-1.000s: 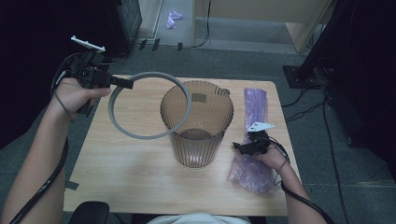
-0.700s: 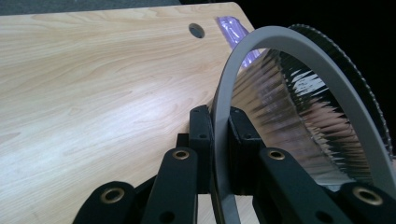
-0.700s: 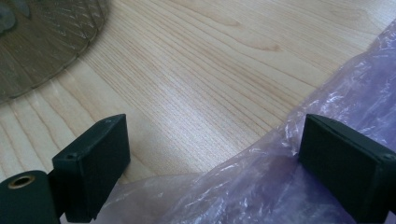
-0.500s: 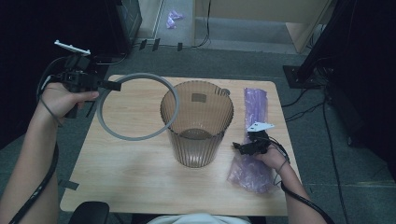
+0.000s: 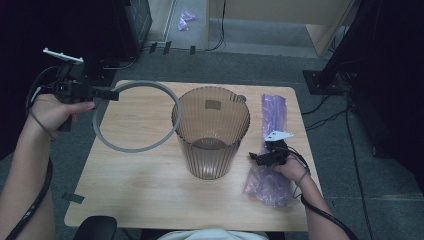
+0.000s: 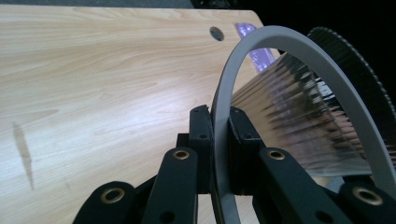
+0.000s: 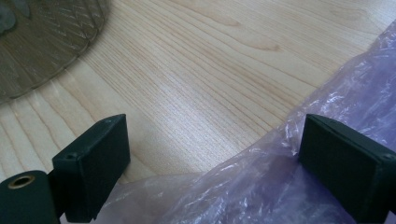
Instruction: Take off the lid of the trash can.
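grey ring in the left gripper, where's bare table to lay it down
Bare wood lies left of the ribbed brown translucent bin, under the grey plastic ring, and along the near edge of the light wooden table. The right side is crowded: purple plastic bags and the right gripper.

Grey ring (image 5: 134,116), clamped in left gripper (image 5: 111,93): carried leftward, away from ribbed bin (image 5: 210,131), now overhanging table's (image 5: 150,190) left edge.
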Action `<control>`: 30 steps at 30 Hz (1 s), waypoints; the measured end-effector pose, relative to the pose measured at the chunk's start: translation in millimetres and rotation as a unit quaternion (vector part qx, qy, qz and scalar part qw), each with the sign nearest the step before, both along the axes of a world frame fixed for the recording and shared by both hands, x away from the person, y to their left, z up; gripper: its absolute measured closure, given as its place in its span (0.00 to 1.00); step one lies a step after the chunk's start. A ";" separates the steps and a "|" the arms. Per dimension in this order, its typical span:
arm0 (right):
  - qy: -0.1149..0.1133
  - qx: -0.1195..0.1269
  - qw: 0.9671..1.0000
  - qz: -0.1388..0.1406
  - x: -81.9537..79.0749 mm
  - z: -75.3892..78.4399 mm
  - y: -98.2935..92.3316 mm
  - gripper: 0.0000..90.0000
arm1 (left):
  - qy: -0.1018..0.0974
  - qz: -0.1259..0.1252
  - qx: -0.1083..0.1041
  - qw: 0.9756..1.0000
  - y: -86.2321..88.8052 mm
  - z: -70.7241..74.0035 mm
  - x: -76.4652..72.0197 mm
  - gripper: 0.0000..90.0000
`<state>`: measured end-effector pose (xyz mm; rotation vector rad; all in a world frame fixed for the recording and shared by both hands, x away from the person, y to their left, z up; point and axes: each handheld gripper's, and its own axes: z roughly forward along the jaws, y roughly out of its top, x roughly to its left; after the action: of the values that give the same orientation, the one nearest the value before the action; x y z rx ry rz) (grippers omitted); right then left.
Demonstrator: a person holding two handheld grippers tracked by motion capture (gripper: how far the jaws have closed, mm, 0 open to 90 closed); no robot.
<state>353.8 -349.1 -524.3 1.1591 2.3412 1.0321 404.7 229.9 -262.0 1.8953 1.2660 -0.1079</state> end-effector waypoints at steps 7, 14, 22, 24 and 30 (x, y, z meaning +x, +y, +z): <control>0.001 0.000 1.000 0.000 0.0 0.1 -0.1 0.10 | -0.002 0.011 -0.006 1.000 12.2 -0.6 -5.0 0.91; 0.002 0.002 1.000 0.003 0.5 0.2 -0.8 0.10 | -0.019 0.022 -0.006 1.000 24.9 -0.5 -13.2 0.91; 0.012 0.004 1.000 0.025 1.2 5.7 -3.3 0.11 | -0.012 0.036 -0.001 0.999 35.7 -11.4 -17.7 0.91; 0.011 0.009 1.000 0.025 0.8 8.6 -4.1 0.11 | -0.008 0.040 0.001 0.999 37.2 -16.9 -17.9 0.91; -0.009 0.028 0.999 0.011 1.1 19.4 -9.0 0.11 | -0.016 0.049 -0.001 0.999 41.5 -31.3 -20.0 0.91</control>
<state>354.9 -358.2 -504.9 1.1412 2.3307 1.1183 384.8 271.4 -293.3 1.8231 1.3338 -0.0257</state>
